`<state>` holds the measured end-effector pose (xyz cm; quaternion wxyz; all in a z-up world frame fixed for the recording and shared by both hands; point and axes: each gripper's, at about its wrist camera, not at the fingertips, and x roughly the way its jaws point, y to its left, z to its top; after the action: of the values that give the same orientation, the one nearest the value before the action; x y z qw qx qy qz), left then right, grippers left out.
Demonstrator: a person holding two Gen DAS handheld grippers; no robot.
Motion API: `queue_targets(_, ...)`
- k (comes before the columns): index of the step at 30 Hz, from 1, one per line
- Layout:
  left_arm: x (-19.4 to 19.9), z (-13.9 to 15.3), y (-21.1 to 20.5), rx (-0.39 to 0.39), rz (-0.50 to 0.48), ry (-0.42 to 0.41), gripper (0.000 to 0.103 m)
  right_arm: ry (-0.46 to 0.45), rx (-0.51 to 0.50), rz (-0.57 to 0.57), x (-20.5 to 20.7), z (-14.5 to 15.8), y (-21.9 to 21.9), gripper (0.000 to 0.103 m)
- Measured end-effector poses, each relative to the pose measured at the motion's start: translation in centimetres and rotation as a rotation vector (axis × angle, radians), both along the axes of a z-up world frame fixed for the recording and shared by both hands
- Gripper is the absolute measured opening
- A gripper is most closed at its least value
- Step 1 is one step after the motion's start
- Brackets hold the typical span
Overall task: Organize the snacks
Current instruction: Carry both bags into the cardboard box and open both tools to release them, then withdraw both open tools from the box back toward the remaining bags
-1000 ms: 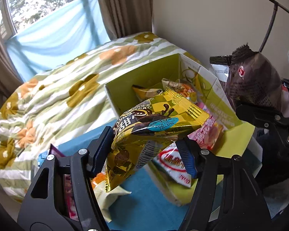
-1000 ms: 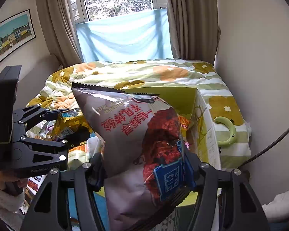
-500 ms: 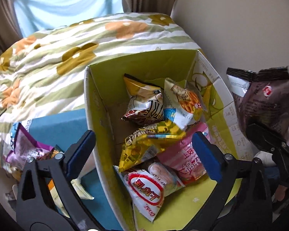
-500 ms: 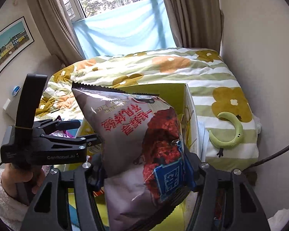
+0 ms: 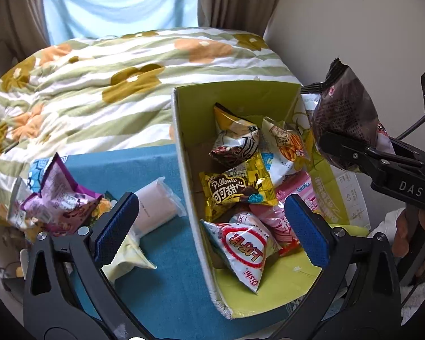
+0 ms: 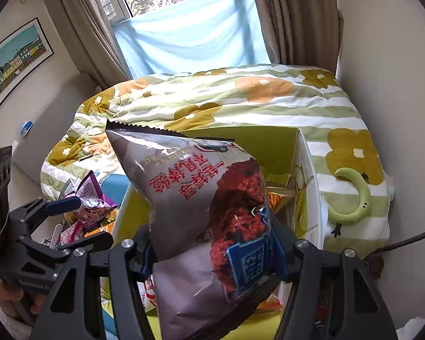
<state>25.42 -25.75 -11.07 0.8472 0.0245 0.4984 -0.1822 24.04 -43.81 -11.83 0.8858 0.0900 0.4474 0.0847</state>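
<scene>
A green-lined cardboard box (image 5: 242,96) sits on a blue mat (image 5: 161,277) on the bed and holds several snack bags, with a yellow Pillows bag (image 5: 236,191) on top. My left gripper (image 5: 211,229) is open and empty, straddling the box's left wall. My right gripper (image 6: 211,250) is shut on a large grey-brown snack bag (image 6: 201,201), held above the box's right side; it also shows in the left wrist view (image 5: 347,119). The box's rim (image 6: 308,175) shows behind the bag.
Loose snacks lie on the mat left of the box: a purple bag (image 5: 58,198), a pink-white packet (image 5: 155,205) and a pale yellow bag (image 5: 127,260). A flowered quilt (image 5: 99,85) covers the bed. A green curved object (image 6: 354,198) lies right of the box, near the wall.
My left gripper opened and let the yellow Pillows bag fall into the box, then drew back and left. My right gripper kept its bag and moved in over the box.
</scene>
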Motion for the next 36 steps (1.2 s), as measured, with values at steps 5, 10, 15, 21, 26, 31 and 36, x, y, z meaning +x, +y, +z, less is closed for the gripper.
queue_targets(5,-0.5,0.1,2.1,0.008,0.047,-0.01,0.102,0.034,0.021,0.028,2.0,-0.9,1.9,0.06)
queue_targets(10,-1.4,-0.3,3.9,0.016,0.084,-0.001,0.102,0.042,0.06,0.046,2.9,-2.0,3.2,0.084)
queue_targets(15,-2.7,-1.2,5.2,0.0,0.111,0.017,0.102,-0.004,0.1,0.027,0.8,-1.7,3.1,0.102)
queue_targets(21,-3.7,-1.6,5.4,-0.008,0.125,0.023,0.102,-0.008,0.011,0.026,-1.5,-1.5,3.1,0.102)
queue_targets(26,-5.2,-0.7,5.5,-0.004,0.133,-0.008,0.102,-0.025,-0.003,0.02,-2.9,-0.6,2.6,0.102)
queue_targets(31,-7.9,0.4,7.3,-0.003,0.193,-0.038,0.102,-0.054,-0.014,0.036,-4.0,0.4,3.0,0.102)
queue_targets(36,-11.0,1.2,10.7,0.004,0.297,-0.061,0.102,-0.083,0.004,0.086,-4.7,1.4,4.4,0.103)
